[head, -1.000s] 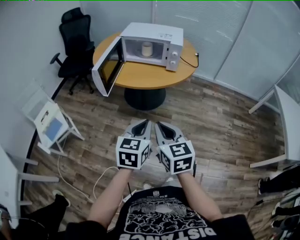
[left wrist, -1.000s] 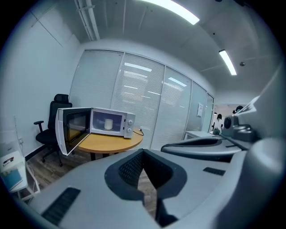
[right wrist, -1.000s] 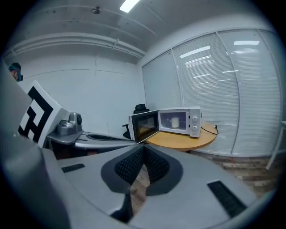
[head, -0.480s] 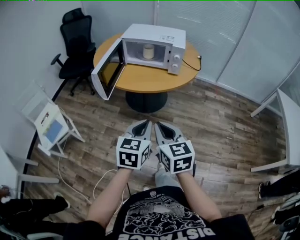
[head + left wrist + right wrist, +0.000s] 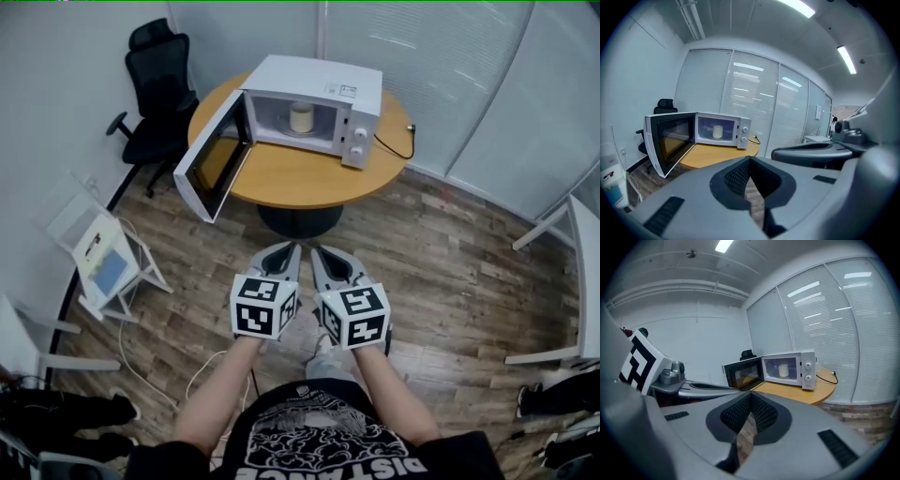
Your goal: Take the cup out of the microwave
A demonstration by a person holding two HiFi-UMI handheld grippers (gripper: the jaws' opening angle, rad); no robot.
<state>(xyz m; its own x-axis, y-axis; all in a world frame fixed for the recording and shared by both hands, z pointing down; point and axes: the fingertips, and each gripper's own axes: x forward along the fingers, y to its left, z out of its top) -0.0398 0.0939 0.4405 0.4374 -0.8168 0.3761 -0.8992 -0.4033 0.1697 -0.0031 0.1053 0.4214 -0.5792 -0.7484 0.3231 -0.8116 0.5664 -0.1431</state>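
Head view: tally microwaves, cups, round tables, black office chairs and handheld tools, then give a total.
Microwave: 1
Cup: 1
Round table: 1
Black office chair: 1
Tools: 2 (left tool, right tool)
Total: 6

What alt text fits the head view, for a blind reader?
A white microwave, door open with a pale cup inside, sits on a round wooden table. Nearer, a person holds the left claw and right claw side by side, both shut and empty.
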